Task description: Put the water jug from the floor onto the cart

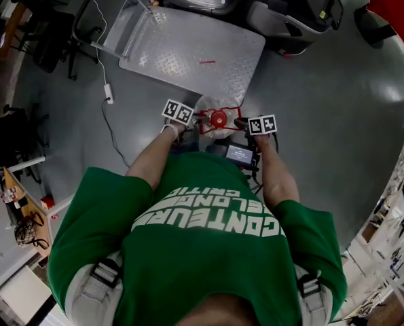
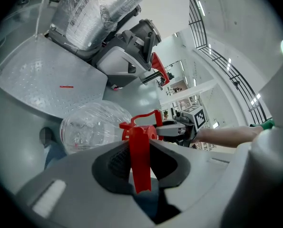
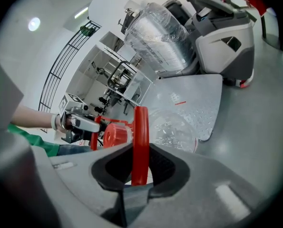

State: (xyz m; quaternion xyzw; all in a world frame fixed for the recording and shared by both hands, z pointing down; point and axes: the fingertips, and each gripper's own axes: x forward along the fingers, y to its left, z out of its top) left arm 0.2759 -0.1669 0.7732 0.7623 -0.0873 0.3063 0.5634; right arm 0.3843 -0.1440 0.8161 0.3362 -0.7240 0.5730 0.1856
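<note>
Left gripper (image 2: 141, 161) and right gripper (image 1: 238, 122) both clamp the red handle (image 3: 140, 127) of the water jug (image 2: 89, 127), at 9 and 3 o'clock of its cap (image 1: 218, 119); cart (image 1: 188, 46) sits at 12 o'clock from the jug

One water jug (image 2: 86, 127), one cart (image 1: 188, 46).
One left gripper (image 2: 140, 156), one right gripper (image 3: 140, 158); both pairs of jaws clamp the one red handle (image 2: 140, 175).
</note>
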